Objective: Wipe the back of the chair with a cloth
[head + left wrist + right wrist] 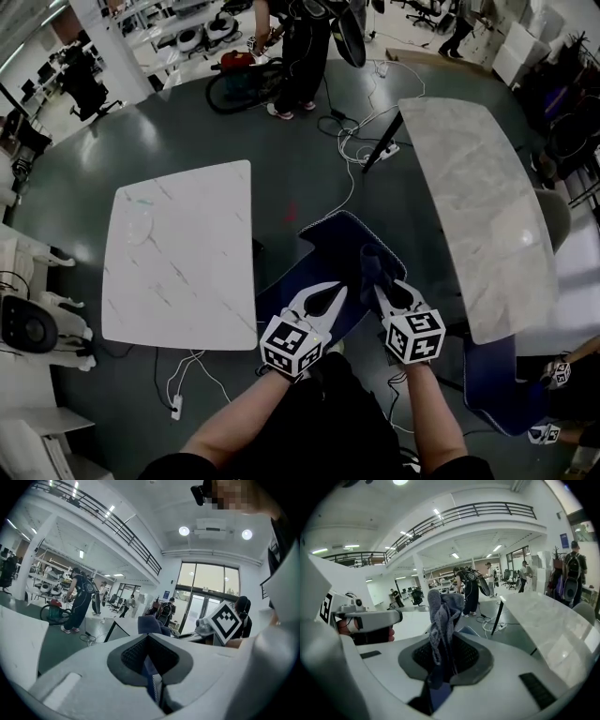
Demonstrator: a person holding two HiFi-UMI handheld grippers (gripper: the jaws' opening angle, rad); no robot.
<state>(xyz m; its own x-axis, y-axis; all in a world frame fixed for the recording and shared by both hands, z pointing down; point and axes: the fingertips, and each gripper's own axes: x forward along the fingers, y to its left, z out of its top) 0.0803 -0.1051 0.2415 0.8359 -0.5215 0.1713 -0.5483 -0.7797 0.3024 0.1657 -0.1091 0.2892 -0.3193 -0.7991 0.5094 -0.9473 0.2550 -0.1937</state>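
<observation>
Seen from above, a dark blue chair [333,239] stands between two tables. My right gripper [382,291] is shut on a grey-blue cloth [373,267] and holds it over the right part of the chair. In the right gripper view the cloth [440,616] sticks up bunched out of the closed jaws of my right gripper [440,667]. My left gripper [328,295] lies over the chair just left of it. In its own view, the left gripper [152,667] has its jaws closed on a blue edge with white stitching, which looks like the chair back [151,679].
A white table [178,253] is at the left and a marble table [478,197] at the right. Cables [361,141] trail on the dark floor beyond. People stand by a red vacuum [239,61] far off. Another blue chair [492,384] is at lower right.
</observation>
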